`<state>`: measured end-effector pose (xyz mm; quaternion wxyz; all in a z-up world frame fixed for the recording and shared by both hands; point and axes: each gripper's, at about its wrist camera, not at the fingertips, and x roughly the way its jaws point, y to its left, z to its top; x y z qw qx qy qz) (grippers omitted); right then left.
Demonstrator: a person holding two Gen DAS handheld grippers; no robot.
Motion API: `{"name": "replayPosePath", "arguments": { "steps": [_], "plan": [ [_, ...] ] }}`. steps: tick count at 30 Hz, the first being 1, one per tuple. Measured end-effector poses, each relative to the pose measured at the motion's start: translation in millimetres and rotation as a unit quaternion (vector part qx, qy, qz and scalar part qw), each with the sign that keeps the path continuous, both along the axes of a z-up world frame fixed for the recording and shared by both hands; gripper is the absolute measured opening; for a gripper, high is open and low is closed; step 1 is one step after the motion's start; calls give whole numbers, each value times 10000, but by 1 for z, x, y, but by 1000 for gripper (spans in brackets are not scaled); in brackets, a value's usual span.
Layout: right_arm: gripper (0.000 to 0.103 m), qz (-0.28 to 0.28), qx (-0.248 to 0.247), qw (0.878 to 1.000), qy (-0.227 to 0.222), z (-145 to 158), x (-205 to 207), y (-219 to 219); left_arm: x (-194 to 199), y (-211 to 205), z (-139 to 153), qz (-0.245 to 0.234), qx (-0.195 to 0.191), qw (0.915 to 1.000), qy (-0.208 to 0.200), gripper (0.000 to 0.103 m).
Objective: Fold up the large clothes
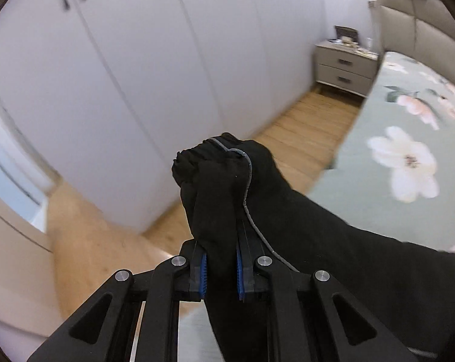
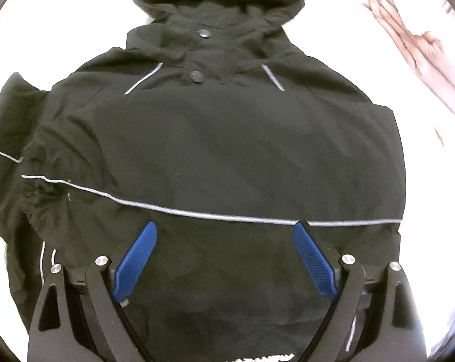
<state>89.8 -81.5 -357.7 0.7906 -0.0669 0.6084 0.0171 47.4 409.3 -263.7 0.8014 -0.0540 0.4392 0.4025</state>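
Observation:
A black hooded jacket [image 2: 227, 138] with thin grey reflective stripes lies spread flat on the bed, hood at the top of the right wrist view. One sleeve [image 1: 333, 226] is lifted off the bed; its cuff end [image 1: 209, 163] sticks up between the blue pads of my left gripper [image 1: 221, 268], which is shut on it. The sleeve trails to the lower right of the left wrist view. Over the jacket's lower front hovers my right gripper [image 2: 224, 235], open wide, its blue pads [image 2: 137, 262] apart with only flat fabric beneath them.
White wardrobe doors [image 1: 137, 75] and a wooden floor [image 1: 303, 132] fill the left wrist view. A grey nightstand [image 1: 345, 69] stands by the padded headboard [image 1: 414, 27]. The bed's floral cover [image 1: 408, 157] is at the right. A brownish garment [image 2: 408, 45] lies on the overexposed bed at the right wrist view's upper right.

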Motion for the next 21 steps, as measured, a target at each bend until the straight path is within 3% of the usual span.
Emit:
{"name": "replayPosePath", "arguments": {
  "steps": [3, 4, 7, 10, 15, 21],
  "plan": [
    [98, -71, 214, 9977, 642, -39, 8, 3, -14, -1, 1, -82, -147, 9999, 25, 14],
    [103, -186, 318, 9973, 631, -41, 10, 0, -18, -7, 3, -226, -268, 9994, -38, 14],
    [103, -337, 637, 9946, 749, -38, 16, -8, -24, -43, 20, -772, -195, 9966, -226, 14],
    [95, -345, 789, 9939, 683, -30, 13, -15, -29, -85, 41, -1320, -309, 9895, -509, 14],
    [93, -351, 1161, 9920, 350, -3, -2, -38, -33, -169, 77, -2373, -541, 9664, -822, 14],
    [93, -290, 1348, 9904, 124, 22, -26, -85, -33, -297, 94, -3571, -1165, 9208, -1054, 14]
  ]
}}
